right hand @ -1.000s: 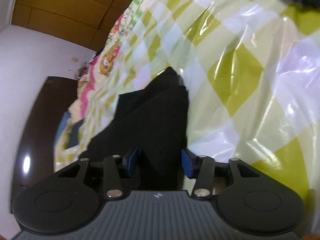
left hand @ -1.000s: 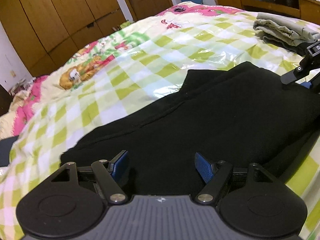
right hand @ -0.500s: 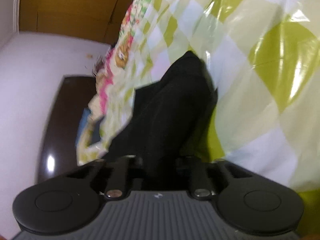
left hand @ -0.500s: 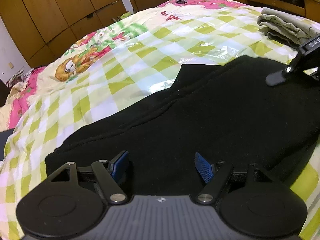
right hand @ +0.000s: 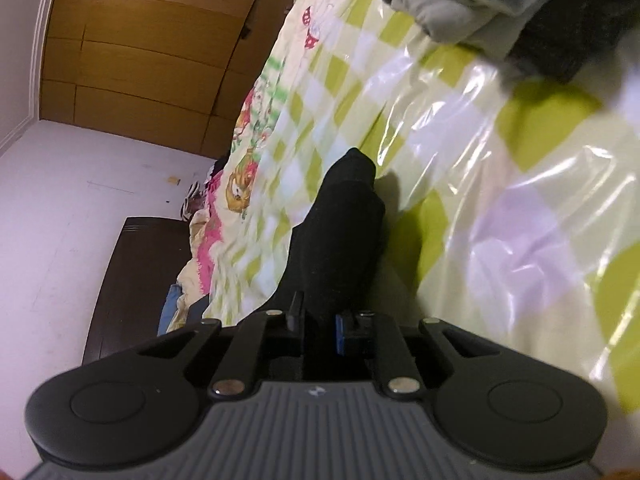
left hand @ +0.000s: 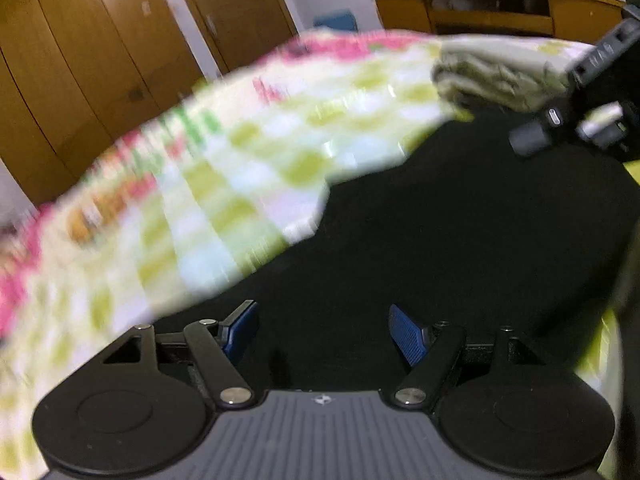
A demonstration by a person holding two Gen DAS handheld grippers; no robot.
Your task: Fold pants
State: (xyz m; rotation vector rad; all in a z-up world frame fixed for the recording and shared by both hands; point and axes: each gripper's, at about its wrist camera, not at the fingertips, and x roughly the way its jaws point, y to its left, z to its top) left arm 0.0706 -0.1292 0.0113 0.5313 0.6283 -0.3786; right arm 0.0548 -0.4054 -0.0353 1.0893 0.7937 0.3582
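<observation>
Pants: black pants (left hand: pixel 460 240) lie spread on the bed's checked cover (left hand: pixel 224 184), their far edge just short of the folded grey-green clothes (left hand: pixel 492 72) at the head end.
Right gripper: your right gripper (right hand: pixel 320 326) has its fingers clamped on a bunched fold of the black cloth; the fabric runs up and away from the fingers as a narrow ridge, lifted off the cover beside it.
Left gripper: your left gripper (left hand: pixel 322 336) hovers over the near part of the pants with its fingers spread wide and nothing between them. The left wrist view is smeared, so I cannot tell whether the tips touch the cloth.
Step in hand (judged): taking hold of a second point so the fold can be carried over.
Left hand, advice: settle before you pinch; take the edge nearest you, on the side of the pants away from the folded clothes, and catch both layers.
Right hand, advice: keep the pinch firm and low; a high lift will drag the whole garment across the slick cover.
Carrying over: move both hands level and together, edges matched.
Risk: the glossy cover may let the pants slide instead of folding.
</observation>
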